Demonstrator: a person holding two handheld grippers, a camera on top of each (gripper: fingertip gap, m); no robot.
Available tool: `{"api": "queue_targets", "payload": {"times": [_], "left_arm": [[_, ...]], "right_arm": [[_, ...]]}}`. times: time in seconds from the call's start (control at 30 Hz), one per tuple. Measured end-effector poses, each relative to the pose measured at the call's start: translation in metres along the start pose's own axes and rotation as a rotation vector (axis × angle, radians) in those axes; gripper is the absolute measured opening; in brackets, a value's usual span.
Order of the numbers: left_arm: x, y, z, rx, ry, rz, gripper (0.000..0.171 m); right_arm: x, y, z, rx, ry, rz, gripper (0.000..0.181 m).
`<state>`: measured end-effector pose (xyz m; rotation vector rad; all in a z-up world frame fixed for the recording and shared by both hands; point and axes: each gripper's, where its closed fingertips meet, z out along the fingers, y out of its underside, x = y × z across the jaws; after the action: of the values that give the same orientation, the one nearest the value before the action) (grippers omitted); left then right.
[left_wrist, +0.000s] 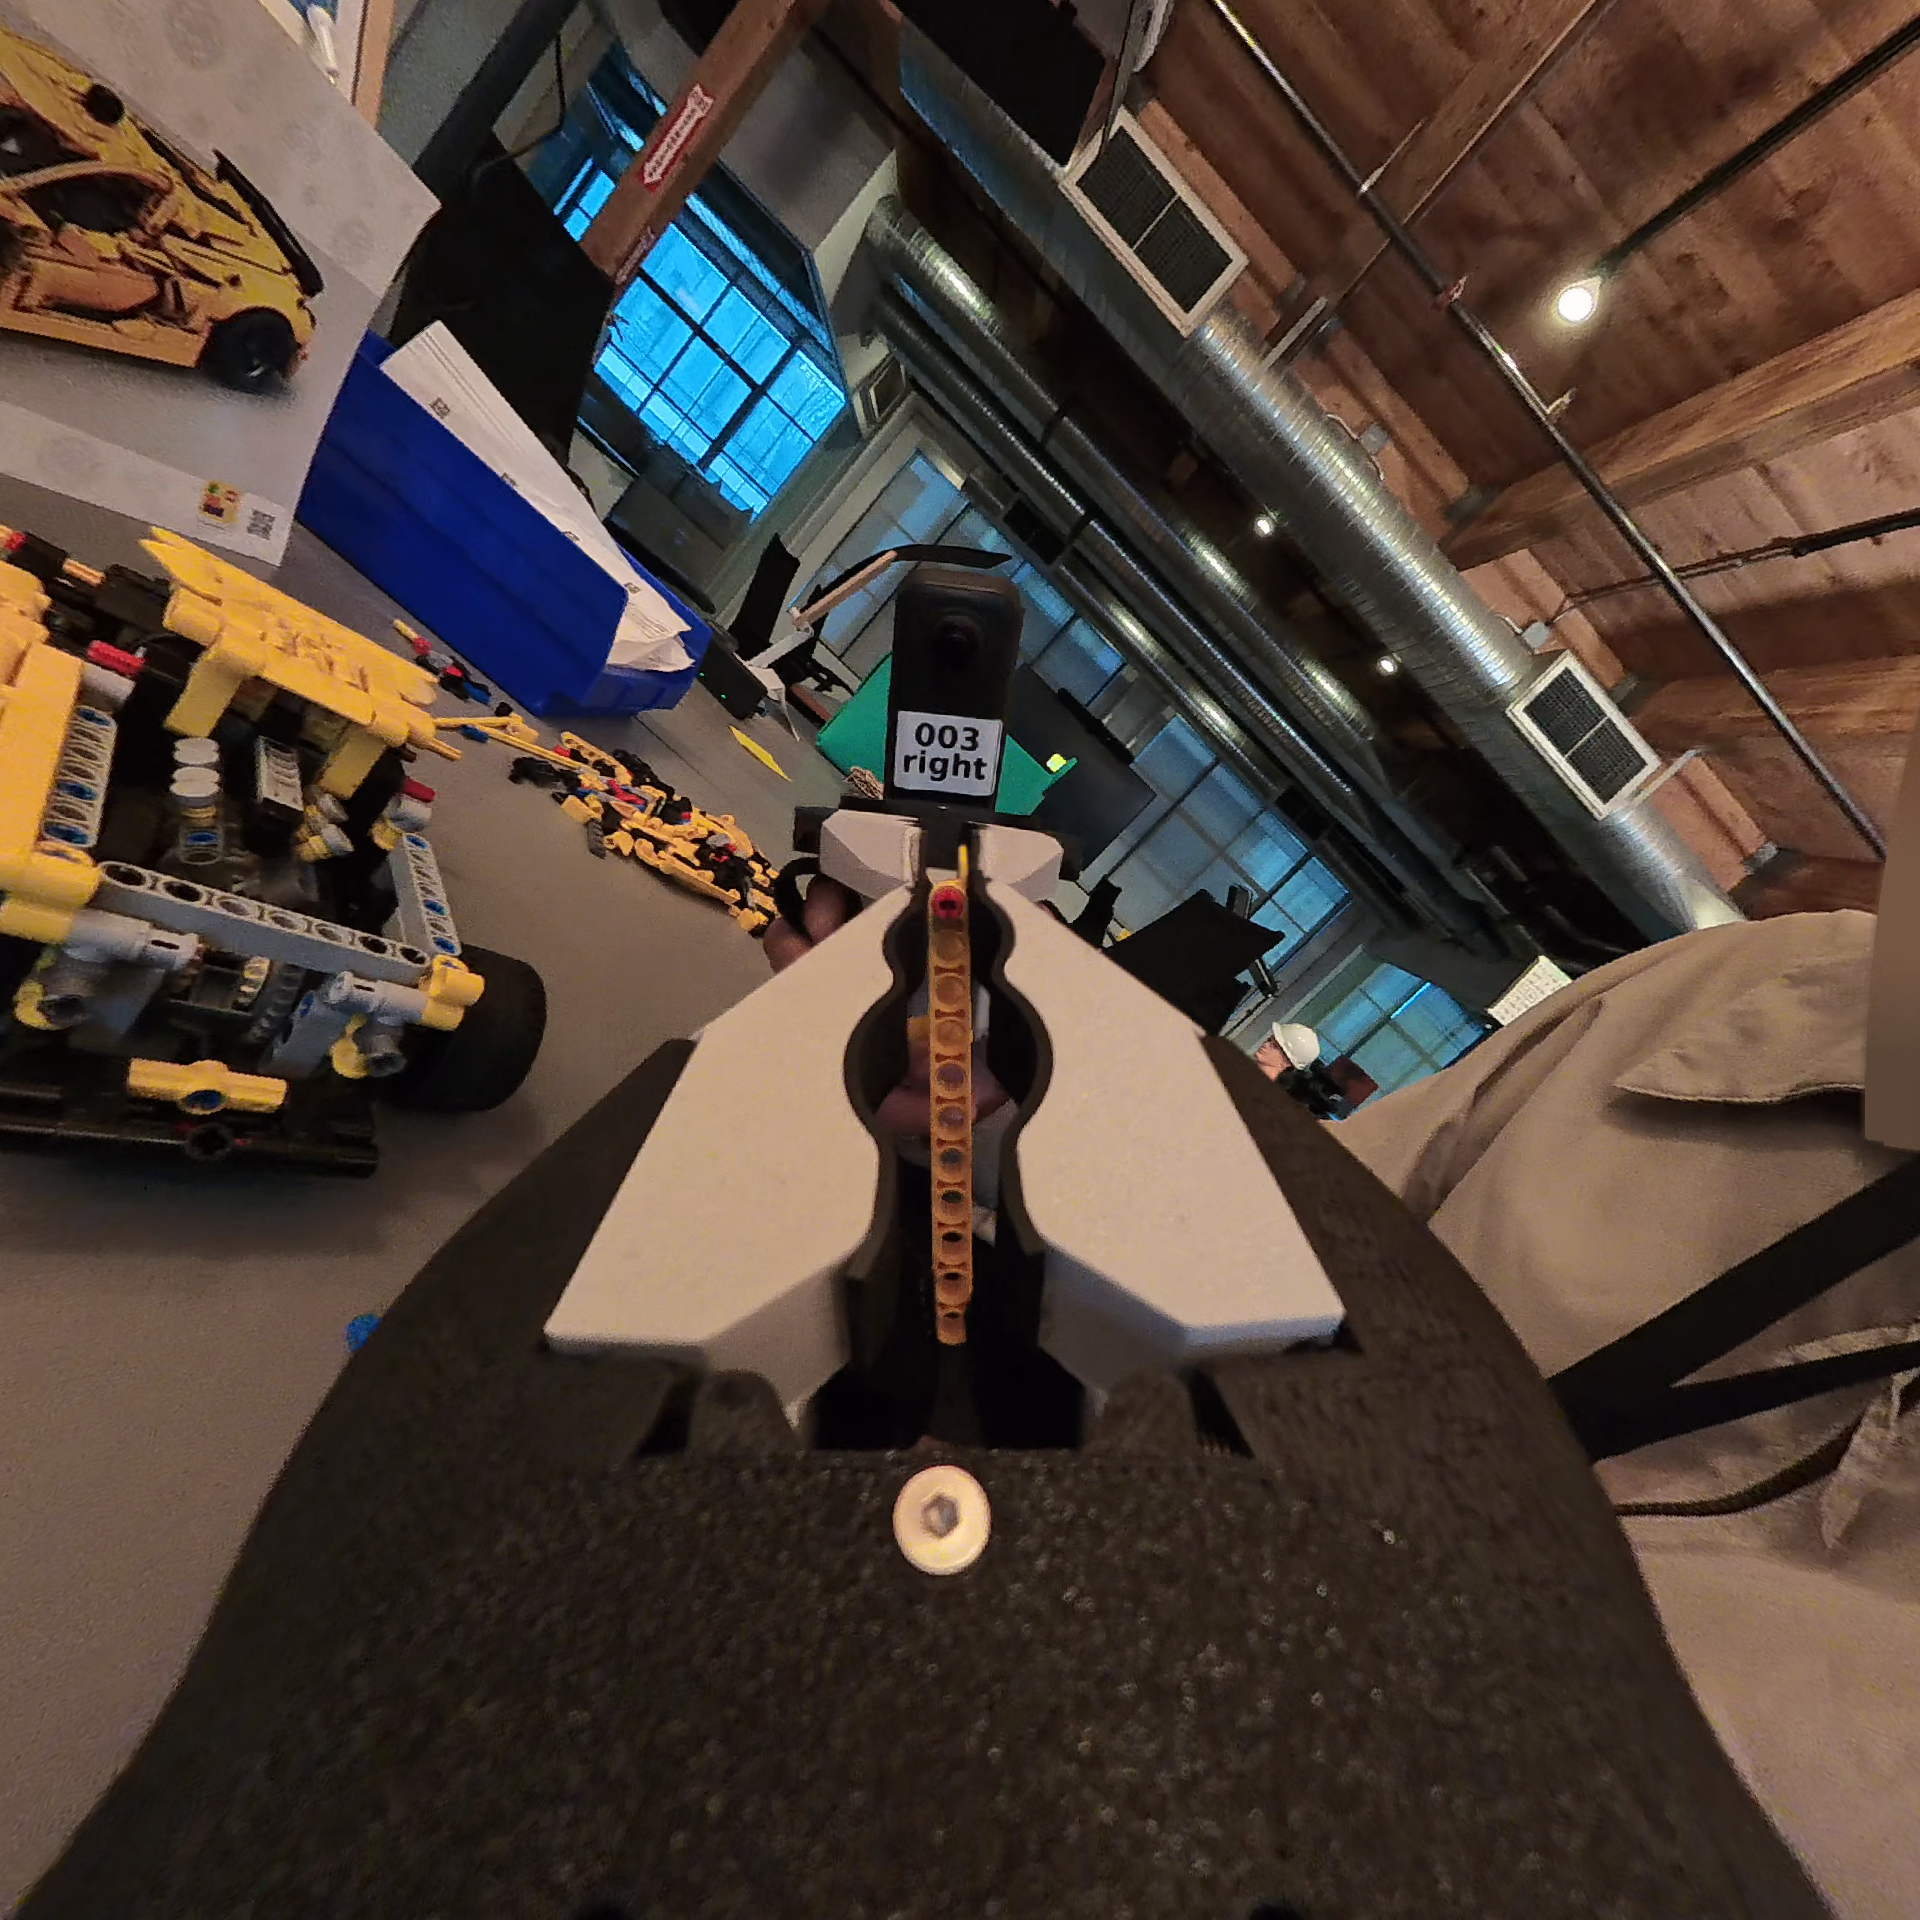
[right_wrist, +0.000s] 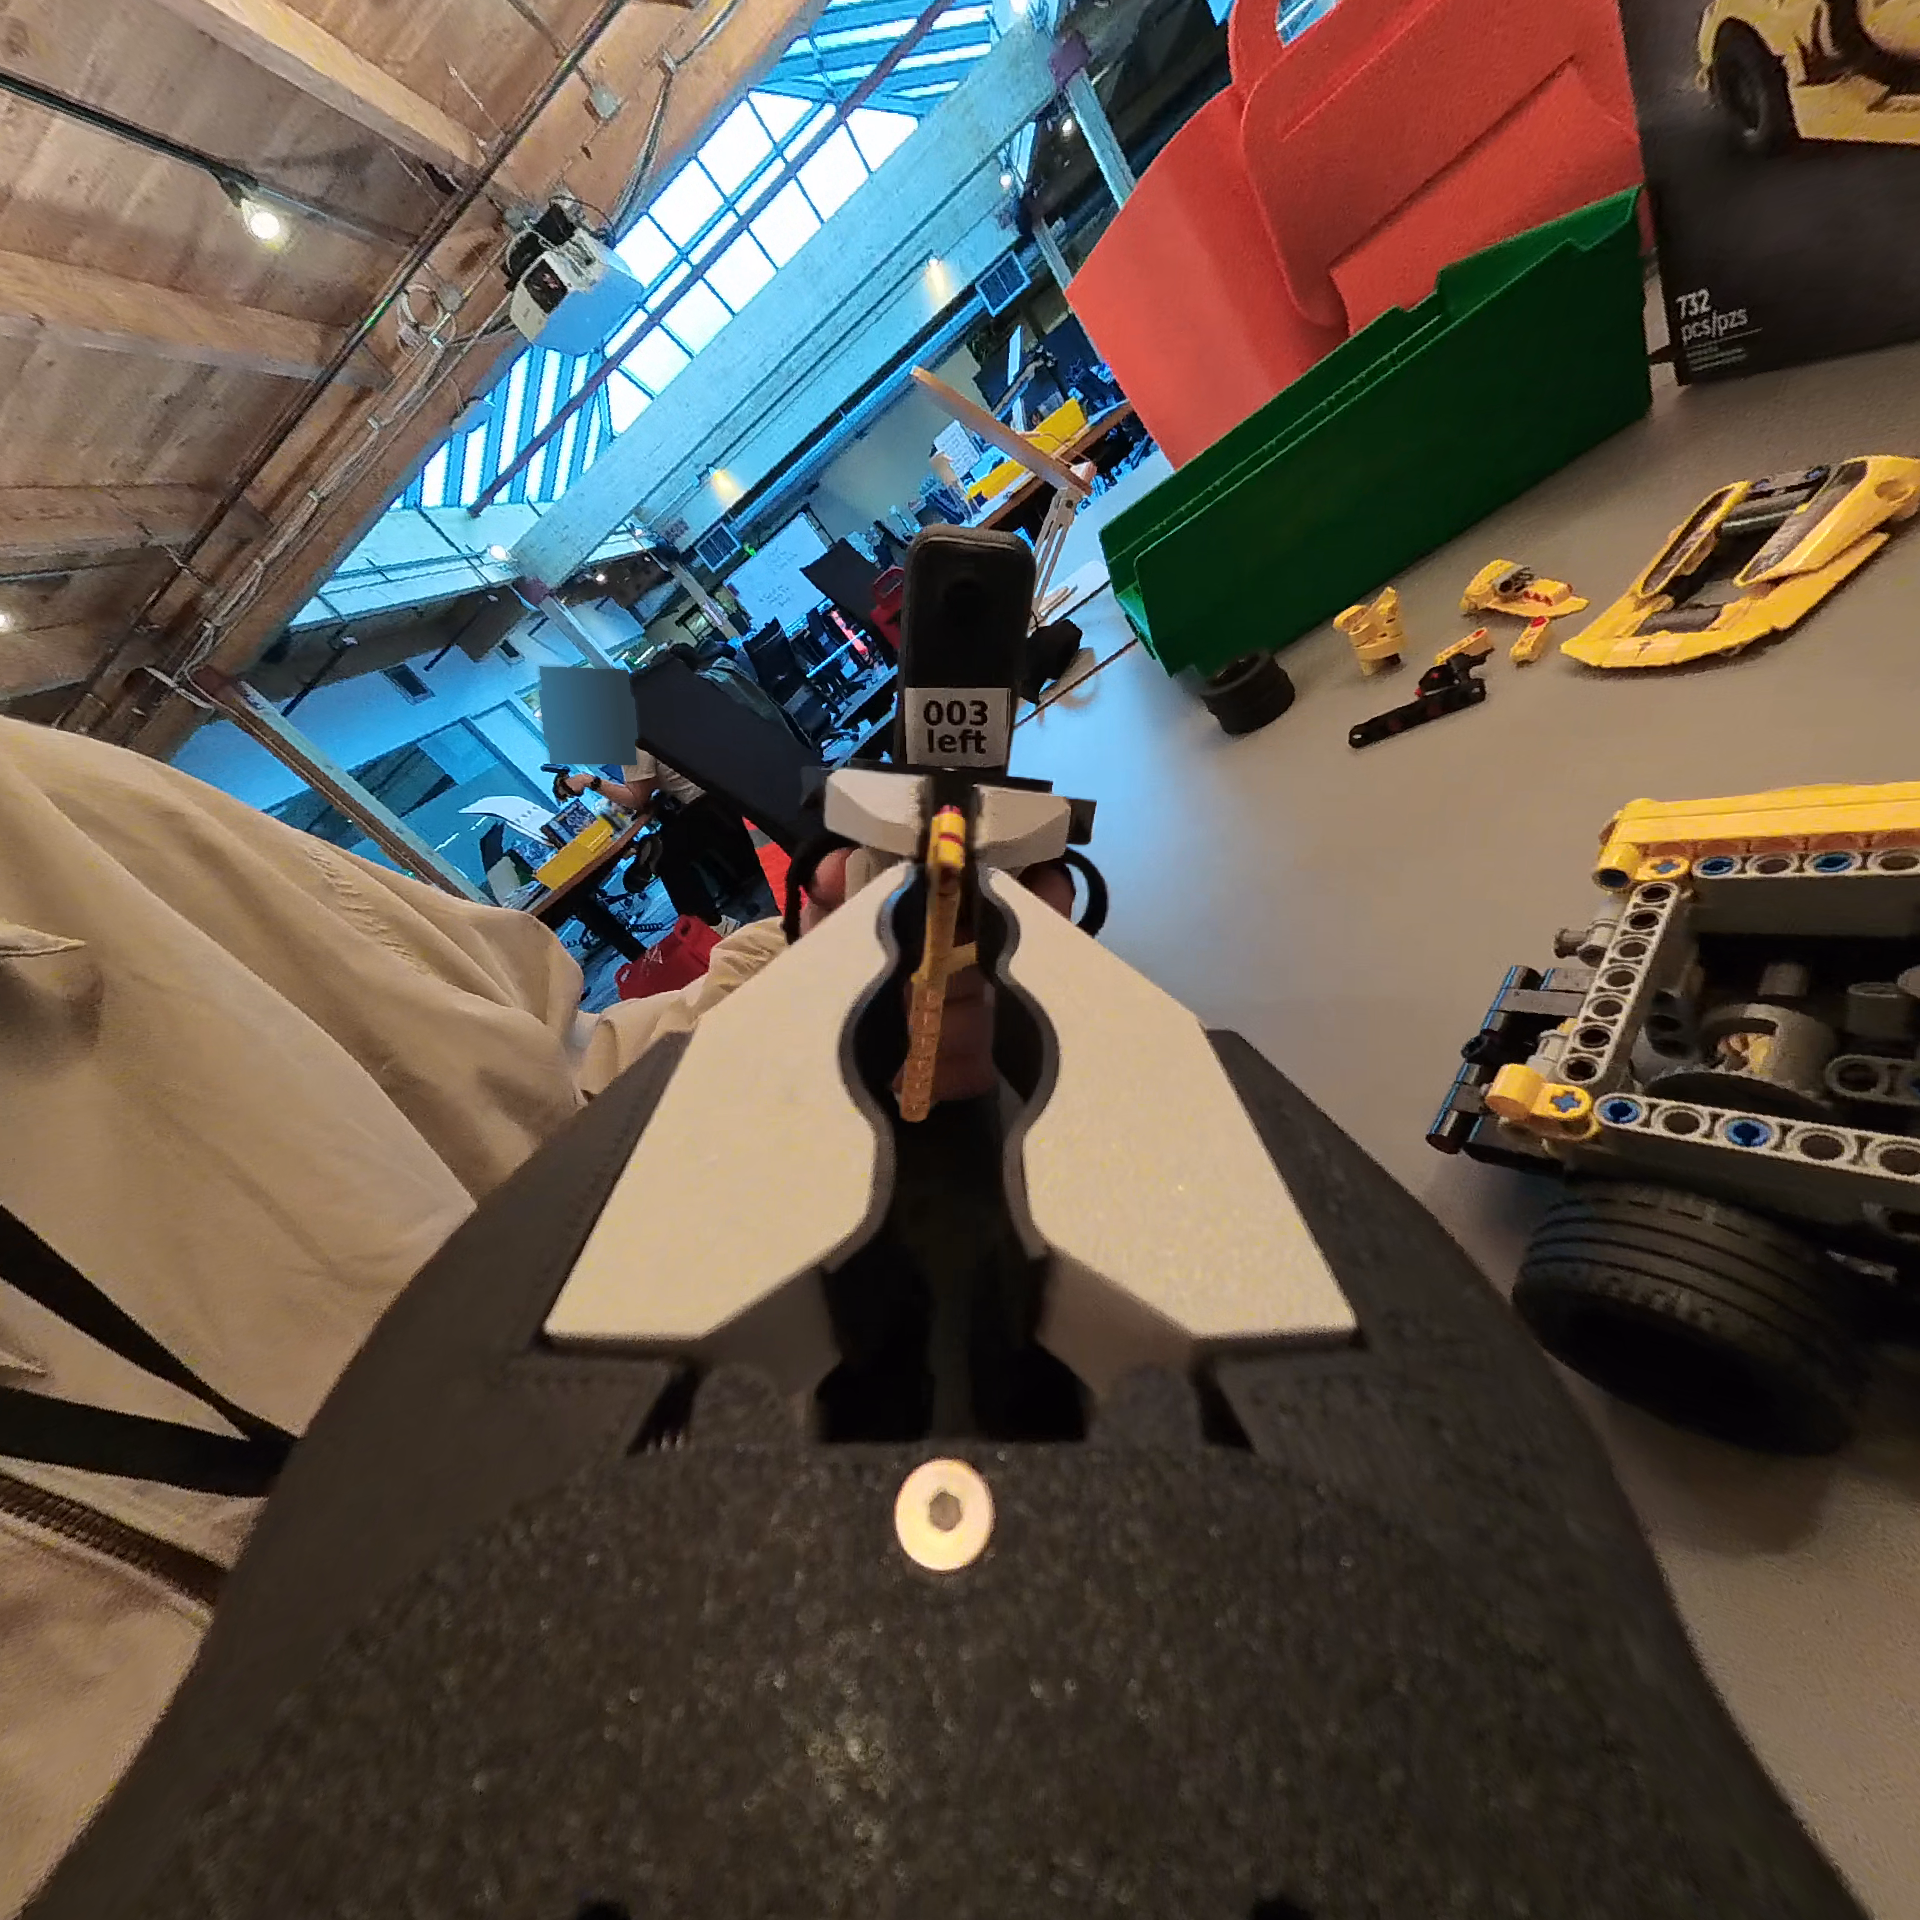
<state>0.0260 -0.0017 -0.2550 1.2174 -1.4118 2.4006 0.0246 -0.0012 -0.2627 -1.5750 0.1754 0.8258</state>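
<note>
Grey table (left_wrist: 644, 1039) littered with yellow bricks; left gripper (left_wrist: 948, 914) and right gripper (right_wrist: 943, 883) nose to nose aloft, both clamped on one yellow perforated beam (left_wrist: 950, 1101); risk: twist, slip, dropped beam.

White printed labels (left_wrist: 945, 752) on both camera mounts; printed box (right_wrist: 1766, 187).

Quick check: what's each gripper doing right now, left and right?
Left gripper: shut on the yellow beam, which has a red pin at its far end.
Right gripper: shut on the same yellow beam's far end.
</note>
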Motion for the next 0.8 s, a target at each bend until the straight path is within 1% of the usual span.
{"api": "queue_targets", "payload": {"times": [0.1,0.13,0.23,0.37,0.4,0.43,0.47,0.5,0.57,0.63,0.7,0.73,0.77,0.8], "left_arm": [[0.001,0.001,0.001,-0.001,0.004,-0.004,0.005],[0.001,0.001,0.001,0.000,0.001,-0.002,0.006],[0.002,0.001,0.001,0.003,-0.007,0.026,0.006],[0.003,-0.003,-0.004,0.003,-0.038,0.124,0.005],[0.003,-0.015,-0.013,0.065,-0.041,0.115,0.006],[0.000,-0.033,-0.030,0.158,-0.042,0.079,0.005],[-0.004,-0.047,-0.047,0.221,-0.046,0.047,0.005],[-0.005,-0.052,-0.053,0.232,-0.055,0.057,0.005],[-0.004,-0.039,-0.039,0.151,-0.069,0.107,0.005],[-0.002,-0.020,-0.021,0.054,-0.048,0.094,0.006],[-0.013,-0.002,-0.010,-0.046,-0.128,0.140,0.006],[-0.013,0.007,-0.005,-0.108,-0.144,0.174,0.006],[-0.017,0.017,0.000,-0.172,-0.178,0.228,0.006],[-0.026,0.027,0.003,-0.256,-0.246,0.288,0.006]], "right_arm": [[0.003,0.001,0.001,0.000,-0.007,0.037,0.015],[-0.003,0.001,0.002,-0.005,-0.044,0.051,0.005],[-0.002,0.001,0.002,-0.010,-0.021,0.010,0.004],[-0.004,0.000,0.002,0.022,-0.058,0.070,0.004],[-0.002,-0.012,-0.009,0.093,-0.062,0.087,0.004],[0.002,-0.029,-0.031,0.195,-0.069,0.117,0.003],[0.006,-0.036,-0.051,0.236,-0.055,0.123,0.004],[0.009,-0.037,-0.063,0.231,-0.034,0.116,0.004],[0.007,-0.036,-0.069,0.223,-0.058,0.133,0.004],[0.009,-0.032,-0.063,0.190,-0.058,0.142,0.004],[0.006,-0.031,-0.061,0.182,-0.091,0.164,0.004],[0.008,-0.032,-0.061,0.193,-0.089,0.174,0.004],[0.011,-0.034,-0.062,0.207,-0.081,0.186,0.004],[0.014,-0.034,-0.063,0.220,-0.074,0.200,0.005]]}}
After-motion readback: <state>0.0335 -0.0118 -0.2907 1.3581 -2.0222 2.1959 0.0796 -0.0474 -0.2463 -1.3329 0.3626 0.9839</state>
